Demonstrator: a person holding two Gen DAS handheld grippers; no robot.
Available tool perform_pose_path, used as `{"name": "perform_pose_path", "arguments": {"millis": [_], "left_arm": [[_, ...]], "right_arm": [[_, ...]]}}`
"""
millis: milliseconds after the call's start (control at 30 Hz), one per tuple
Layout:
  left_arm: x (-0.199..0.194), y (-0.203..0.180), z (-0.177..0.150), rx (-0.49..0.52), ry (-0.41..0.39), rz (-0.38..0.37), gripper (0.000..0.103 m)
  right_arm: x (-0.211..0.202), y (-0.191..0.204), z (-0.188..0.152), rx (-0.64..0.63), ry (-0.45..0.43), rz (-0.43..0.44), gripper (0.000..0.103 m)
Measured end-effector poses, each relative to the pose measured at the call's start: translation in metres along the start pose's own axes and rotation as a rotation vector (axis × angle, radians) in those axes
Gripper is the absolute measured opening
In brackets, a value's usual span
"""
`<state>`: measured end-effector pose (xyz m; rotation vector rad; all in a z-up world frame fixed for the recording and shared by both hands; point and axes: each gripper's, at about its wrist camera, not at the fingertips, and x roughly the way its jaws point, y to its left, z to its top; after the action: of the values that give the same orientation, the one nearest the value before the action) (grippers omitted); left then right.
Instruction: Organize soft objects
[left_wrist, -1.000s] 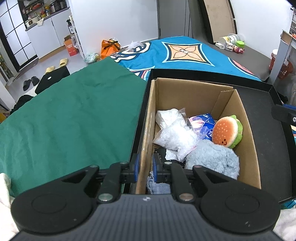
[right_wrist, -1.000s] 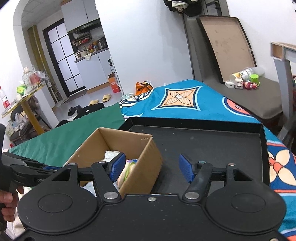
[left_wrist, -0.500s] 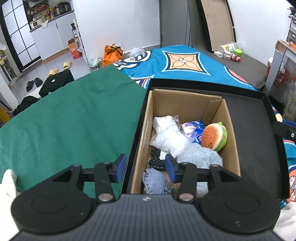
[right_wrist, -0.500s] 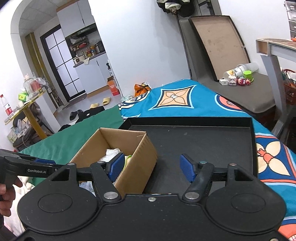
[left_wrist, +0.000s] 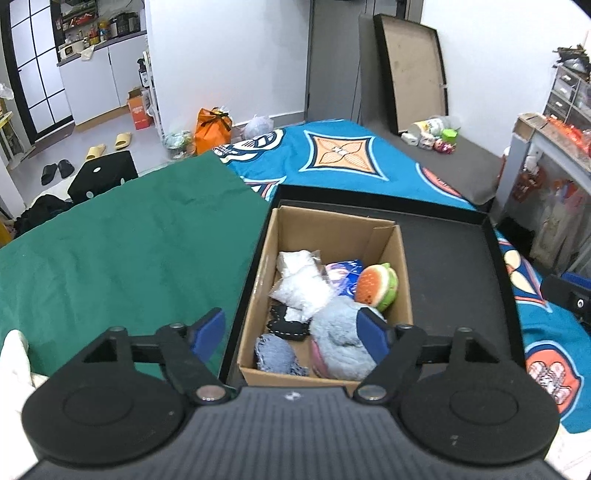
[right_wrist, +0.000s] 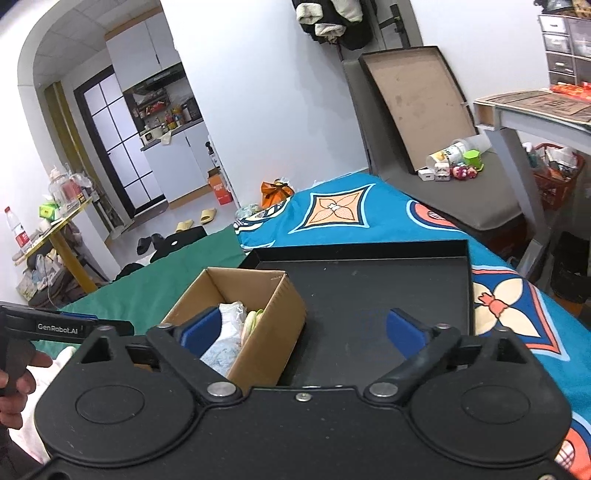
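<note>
An open cardboard box stands at the left side of a black tray. It holds a burger plush, a grey-blue fluffy toy, white plastic bags, a blue packet, a small blue fuzzy piece and a black piece. My left gripper is open and empty, raised over the box's near end. My right gripper is open and empty, above the tray to the right of the box.
A green cloth lies left of the tray; a blue patterned cloth lies behind and to its right. White fabric sits at the near left. A desk stands at the far right.
My left gripper opened from nearly shut to wide, leaving the small blue fuzzy piece in the box, and drew up and back. My right gripper rose and pulled back a little, still open.
</note>
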<state>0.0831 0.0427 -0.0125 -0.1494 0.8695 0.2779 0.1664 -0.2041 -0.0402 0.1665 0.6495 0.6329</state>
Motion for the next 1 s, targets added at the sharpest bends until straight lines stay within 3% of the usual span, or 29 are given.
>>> {"name": "perform_pose_path", "arguments": {"millis": [267,767,1000], "left_arm": [[-0.035,-0.005,-0.010,-0.002,-0.040,-0.045,0.092],[-0.089,-0.015,-0.032,0.019,-0.075,-0.131,0.103],[-0.109,-0.018,-0.042,0.022,-0.082,-0.154,0.103]], "right_arm": [[-0.028,0.000,-0.001,0.032,-0.004,-0.006,0.103],[-0.079,0.009,-0.005,0.053,-0.012,0.007,0.103],[-0.098,0.008,-0.010,0.070,-0.025,0.003,0.103]]}}
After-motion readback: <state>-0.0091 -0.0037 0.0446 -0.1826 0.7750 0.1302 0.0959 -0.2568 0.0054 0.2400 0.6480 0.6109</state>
